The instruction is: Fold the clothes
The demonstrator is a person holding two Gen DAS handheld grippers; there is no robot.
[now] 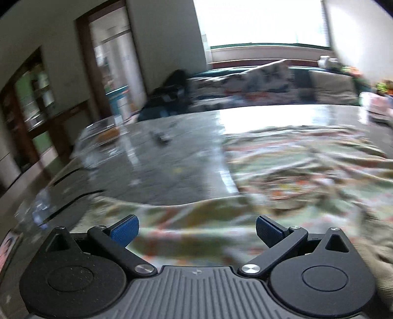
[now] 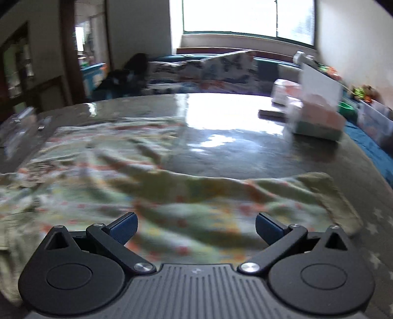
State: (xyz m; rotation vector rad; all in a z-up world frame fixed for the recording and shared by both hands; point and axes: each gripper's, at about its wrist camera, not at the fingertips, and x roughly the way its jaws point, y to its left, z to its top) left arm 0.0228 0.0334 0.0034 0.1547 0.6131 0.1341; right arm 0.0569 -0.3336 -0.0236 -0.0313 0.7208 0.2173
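A: Both sets of jaws stand wide apart with nothing between them. The left gripper (image 1: 197,230) hangs over the near edge of the garment (image 1: 294,171), and the right gripper (image 2: 196,228) does the same over its own stretch of the garment (image 2: 122,186).

B: Where does the cloth lie?

A: Flat on the table (image 1: 172,152), a pale green piece with an orange and yellow print. In the left view it fills the field from 6 o'clock round to 3 o'clock; in the right view it runs from 9 o'clock down to 5 o'clock, and a hemmed end (image 2: 339,206) lies at 4 o'clock.

B: What is hard to read?

A: Both views are blurred. The print cannot be made out as any pattern. The garment is cut off at the right edge of the left view and at the left edge of the right view, so its whole outline never shows. A small dark object (image 1: 162,137) at 11 o'clock on the table is too smeared to name.

B: And the counts?

A: One garment, two grippers, four blue pads (image 1: 125,229). In the right view, one box (image 2: 316,120) sits at 2 o'clock on the table, well apart from the cloth. One bright window (image 2: 245,17) at 12 o'clock.
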